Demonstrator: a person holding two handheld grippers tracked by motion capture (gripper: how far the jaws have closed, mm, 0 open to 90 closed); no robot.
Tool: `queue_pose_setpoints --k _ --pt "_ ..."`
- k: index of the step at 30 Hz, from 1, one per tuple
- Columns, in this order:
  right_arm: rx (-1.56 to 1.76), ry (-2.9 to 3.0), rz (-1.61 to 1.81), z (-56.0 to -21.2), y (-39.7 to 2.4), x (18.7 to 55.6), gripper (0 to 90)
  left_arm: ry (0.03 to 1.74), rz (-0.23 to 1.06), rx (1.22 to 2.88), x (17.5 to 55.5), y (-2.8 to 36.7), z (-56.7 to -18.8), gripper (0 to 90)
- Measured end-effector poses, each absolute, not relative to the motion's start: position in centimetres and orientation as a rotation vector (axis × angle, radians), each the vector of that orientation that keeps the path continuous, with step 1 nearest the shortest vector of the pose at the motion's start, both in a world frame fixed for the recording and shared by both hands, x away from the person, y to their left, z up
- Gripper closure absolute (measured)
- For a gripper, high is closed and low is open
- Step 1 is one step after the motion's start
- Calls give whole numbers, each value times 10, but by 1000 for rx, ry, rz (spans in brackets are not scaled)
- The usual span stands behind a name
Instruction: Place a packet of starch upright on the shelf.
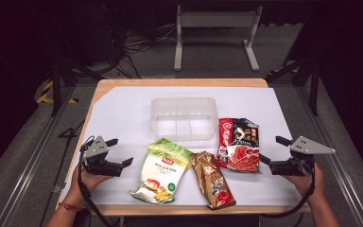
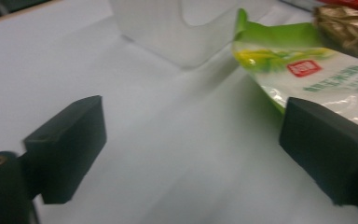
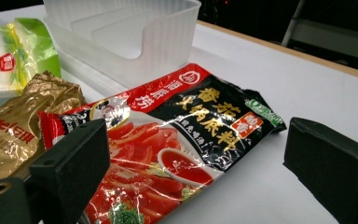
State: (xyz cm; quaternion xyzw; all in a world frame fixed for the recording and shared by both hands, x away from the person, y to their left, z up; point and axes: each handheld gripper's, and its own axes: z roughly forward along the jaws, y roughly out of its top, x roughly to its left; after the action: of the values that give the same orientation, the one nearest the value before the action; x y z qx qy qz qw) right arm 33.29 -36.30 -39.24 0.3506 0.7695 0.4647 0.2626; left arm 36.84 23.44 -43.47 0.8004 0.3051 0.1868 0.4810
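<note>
Three food packets lie on the white sheet: a green and white one (image 1: 162,170) (image 2: 307,74) (image 3: 9,58), a gold one (image 1: 212,179) (image 2: 349,28) (image 3: 14,126), and a red and black one (image 1: 237,144) (image 3: 177,135). A clear plastic bin (image 1: 184,118) (image 2: 168,28) (image 3: 121,32) with dividers stands behind them. My left gripper (image 1: 120,152) (image 2: 191,154) rests open at the left, its jaws pointing toward the green packet with nothing between them. At the right, my right gripper (image 1: 273,150) (image 3: 196,172) is open, aimed at the red and black packet's near edge.
The wooden table (image 1: 179,82) carries a white sheet (image 1: 123,109). A grey metal stand (image 1: 215,33) and cables lie on the floor beyond. Dark frame legs flank the table on both sides.
</note>
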Motion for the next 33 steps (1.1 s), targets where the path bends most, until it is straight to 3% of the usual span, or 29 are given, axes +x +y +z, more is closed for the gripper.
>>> queue_pose_setpoints --k 2,7,11,16,33 --pt "943 2101 1266 -393 -362 334 104 717 422 1964 367 236 -434 86" --pt "933 2155 1262 -396 -357 337 148 691 328 2009 367 232 -436 99" --pt "925 2185 1288 -399 -354 341 171 633 235 2048 370 223 -434 188" --pt "960 2221 1304 -406 -356 344 176 615 81 2053 385 208 -432 180" --pt "920 2280 1302 -409 -351 343 208 595 -74 2223 427 152 -434 146"
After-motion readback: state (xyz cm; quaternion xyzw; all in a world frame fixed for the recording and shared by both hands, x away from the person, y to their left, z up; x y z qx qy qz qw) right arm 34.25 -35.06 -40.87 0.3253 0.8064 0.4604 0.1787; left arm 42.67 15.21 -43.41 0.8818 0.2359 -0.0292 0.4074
